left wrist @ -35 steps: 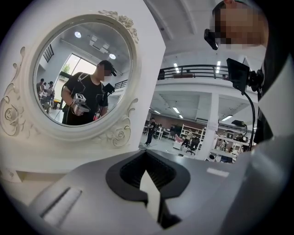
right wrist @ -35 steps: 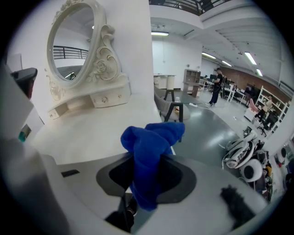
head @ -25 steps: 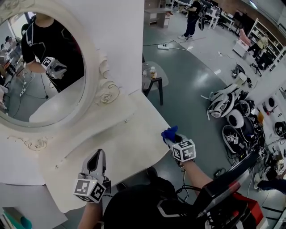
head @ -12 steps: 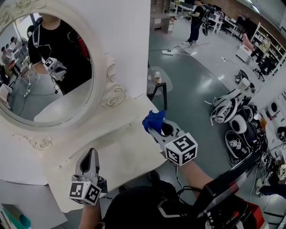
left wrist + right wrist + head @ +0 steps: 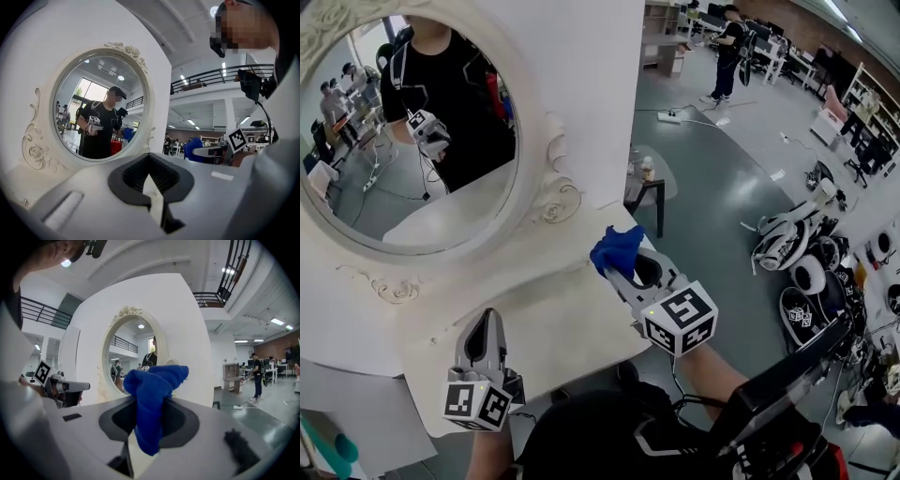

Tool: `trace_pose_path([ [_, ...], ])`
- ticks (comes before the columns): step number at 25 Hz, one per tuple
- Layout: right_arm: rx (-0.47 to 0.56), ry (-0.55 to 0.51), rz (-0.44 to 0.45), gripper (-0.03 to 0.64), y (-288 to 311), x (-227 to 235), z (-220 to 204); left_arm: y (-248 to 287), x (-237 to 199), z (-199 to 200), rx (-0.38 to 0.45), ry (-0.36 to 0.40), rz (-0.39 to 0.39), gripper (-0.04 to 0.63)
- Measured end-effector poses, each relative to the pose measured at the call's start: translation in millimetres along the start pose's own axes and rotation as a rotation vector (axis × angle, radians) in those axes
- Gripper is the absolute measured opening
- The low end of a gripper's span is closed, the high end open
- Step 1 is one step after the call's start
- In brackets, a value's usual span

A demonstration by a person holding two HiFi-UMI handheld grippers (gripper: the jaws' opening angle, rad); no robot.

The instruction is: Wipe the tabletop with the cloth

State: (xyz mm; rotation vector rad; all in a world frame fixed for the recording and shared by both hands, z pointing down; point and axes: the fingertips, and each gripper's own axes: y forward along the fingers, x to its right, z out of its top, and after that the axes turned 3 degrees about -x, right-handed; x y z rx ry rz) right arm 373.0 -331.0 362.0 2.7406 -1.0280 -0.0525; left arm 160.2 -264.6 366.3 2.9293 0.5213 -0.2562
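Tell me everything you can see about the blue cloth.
The cloth is plain deep blue, soft and fleecy-looking, crumpled into a small wad. The right gripper pinches it between its jaws: one bunch puffs out past the tips and a fold hangs down between them. It is over the far right corner of the tabletop, near the mirror frame. Whether it touches the surface cannot be told. Nothing else touches it.

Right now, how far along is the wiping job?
Done: the blue cloth is clamped in the right hand-held gripper, at the far right corner of the white tabletop. In hand: positioning; contact with the surface can't be told. Left: the wiping itself. The left hand-held gripper is shut, empty.
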Motion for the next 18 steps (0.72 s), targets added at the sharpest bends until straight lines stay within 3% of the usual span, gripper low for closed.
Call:
trace_pose_path([
  [18, 0.0, 0.002, -0.034, 0.124, -4, 7, -1, 0, 4, 4, 0.01, -0.008, -0.018, 0.008],
])
